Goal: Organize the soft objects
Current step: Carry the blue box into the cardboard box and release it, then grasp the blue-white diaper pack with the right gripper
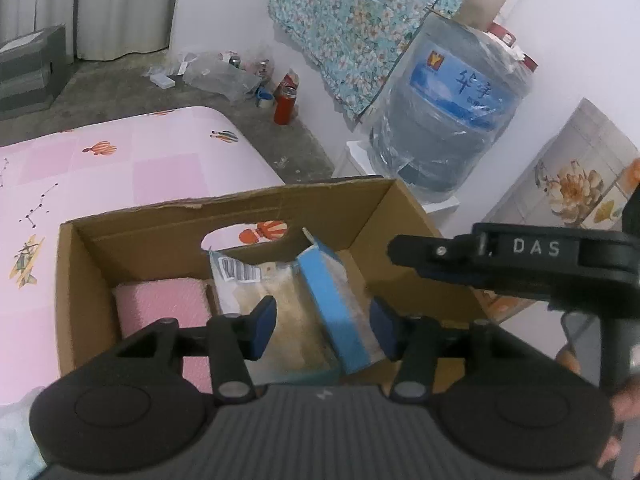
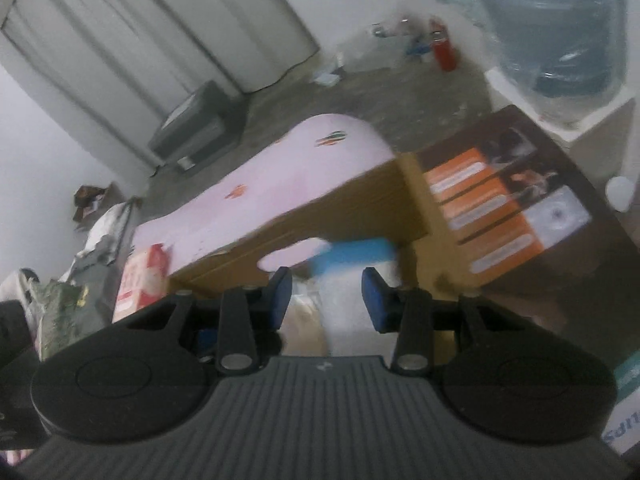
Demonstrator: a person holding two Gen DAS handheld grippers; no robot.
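a cardboard box sits at the edge of a pink patterned tabletop, already holding soft goods: a pink spongy block on the left, and in the middle a clear plastic packet with a blue card band over pale fabric. both look light and yielding, the film probably slippery, so the stiffer blue band seems the surer place to pinch. the left gripper hovers over the box with its blue pads spread and nothing between them. the right gripper also stands apart, empty as far as the blurred view shows, aimed at the same box. the box walls hem in any reach. a large water bottle stands just beyond, a red flask and litter on the floor behind.
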